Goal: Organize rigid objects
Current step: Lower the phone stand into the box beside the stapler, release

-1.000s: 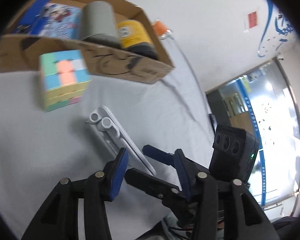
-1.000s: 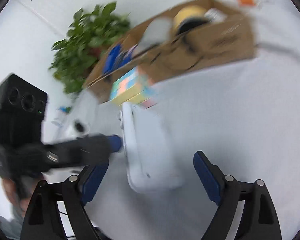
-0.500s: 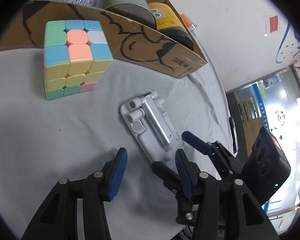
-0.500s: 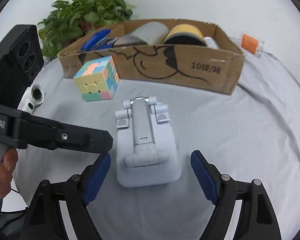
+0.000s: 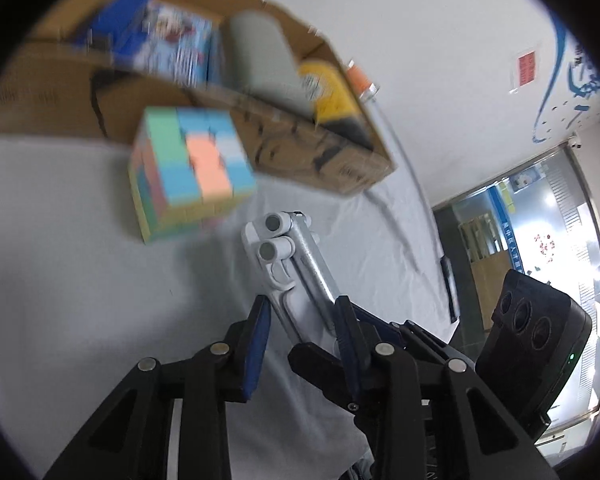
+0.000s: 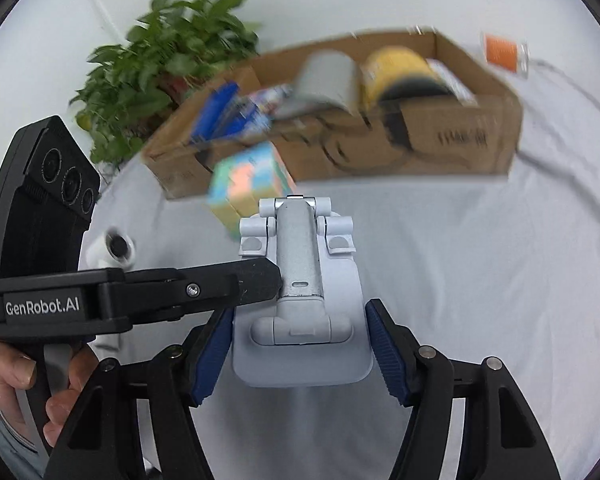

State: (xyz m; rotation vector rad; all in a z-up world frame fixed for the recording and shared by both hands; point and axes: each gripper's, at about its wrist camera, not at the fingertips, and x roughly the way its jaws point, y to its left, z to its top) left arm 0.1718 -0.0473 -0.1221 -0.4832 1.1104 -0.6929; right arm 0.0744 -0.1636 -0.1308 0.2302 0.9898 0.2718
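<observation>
"GenRobot.AI" is read in white letters on the black body of the left hand-held gripper [image 6: 278, 280], seen in the right wrist view. Black print on the cardboard box [image 6: 460, 140] front is blurred and cannot be read. Print on the red wall sign [image 5: 527, 68] is too small to be read.

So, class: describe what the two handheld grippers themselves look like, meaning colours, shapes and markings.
Both grippers are black, angular linkage frames with silver rivets, ending in two blue ribbed finger pads. The left gripper carries white "GenRobot.AI" lettering on its side, a boxy black module with three round lenses, and a handle held in a bare hand. The right gripper has the same module, with a small green light.
</observation>
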